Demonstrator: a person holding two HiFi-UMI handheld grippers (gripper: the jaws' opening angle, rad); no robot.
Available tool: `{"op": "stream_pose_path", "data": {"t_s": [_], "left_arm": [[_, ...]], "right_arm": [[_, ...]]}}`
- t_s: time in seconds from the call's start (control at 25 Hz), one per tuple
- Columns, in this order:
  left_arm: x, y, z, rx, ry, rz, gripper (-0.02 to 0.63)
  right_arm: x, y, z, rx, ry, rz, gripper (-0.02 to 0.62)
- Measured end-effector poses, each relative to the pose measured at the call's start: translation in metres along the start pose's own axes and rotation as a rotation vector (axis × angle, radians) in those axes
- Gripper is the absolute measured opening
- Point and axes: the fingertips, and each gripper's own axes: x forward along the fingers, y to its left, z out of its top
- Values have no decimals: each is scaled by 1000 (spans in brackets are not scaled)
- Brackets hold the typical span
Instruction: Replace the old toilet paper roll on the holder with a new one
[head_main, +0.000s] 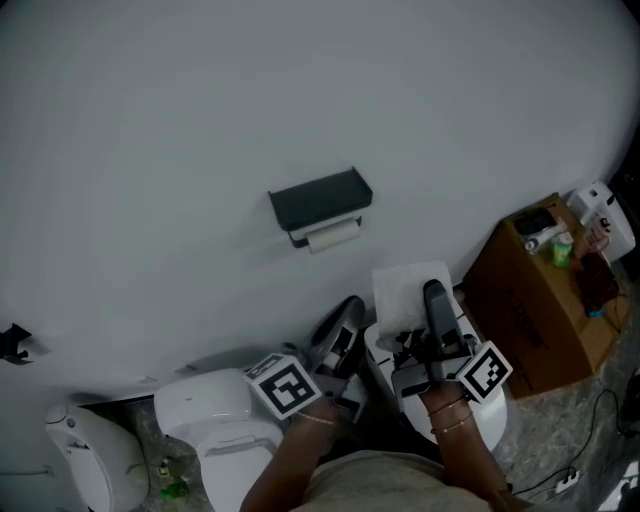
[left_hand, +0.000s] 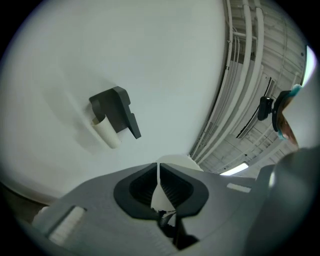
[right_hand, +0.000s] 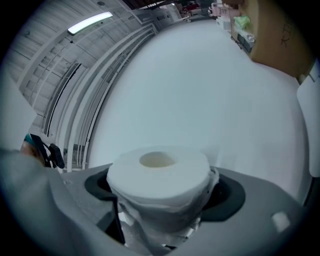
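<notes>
**Obs 1:** Well, where was the new roll?

**Obs 2:** New roll (right_hand: 157, 170) was clamped by its sides in the right tongs (right_hand: 162, 192), core hole facing the wall and loose wraps ragged underneath. It was held low, well short of the holder.

**Obs 1:** And the holder?

**Obs 2:** Holder (head_main: 320, 202) was dark, fixed on the white wall (head_main: 200, 100). Old roll (head_main: 333, 236) hung under it, down to what looked like a bare core, not yet removed.

**Obs 1:** Left tongs?

**Obs 2:** Left tongs (left_hand: 160, 187) were closed to a slit. A thin white sheet (left_hand: 175, 161), paper I judged, was nipped between the pads.

**Obs 1:** Step in hand?

**Obs 2:** Approach, by my reading, with the swap not begun. The next move called for drawing the old core off the holder. The right tongs were occupied, so the left would have to shed that sheet and open first.

**Obs 1:** Room to work?

**Obs 2:** The wall was bare all round the holder, open from below and from either side. One edge to mind was the holder's front lip, directly over the core. Toilet (head_main: 215, 410) sat below left and cardboard box (head_main: 540, 300) to the right, both well apart from the holder.
</notes>
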Motion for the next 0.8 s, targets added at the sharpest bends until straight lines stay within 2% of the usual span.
{"op": "stream_pose_path", "data": {"t_s": [0.24,0.48,0.6,0.8], "left_arm": [[31,36,18,-33,-54,43,6],[46,59,36,-14,-86,85,14],[57,72,39,-9,-79,110,122],[64,98,40,-41,-103,180,176]], "right_arm": [[35,-39,15,3,51,-36,471],[61,-62,13,49,86,-54,471],[74,-70,7,66,115,-52,471],[87,-87,14,80,133,-65,471]]}}
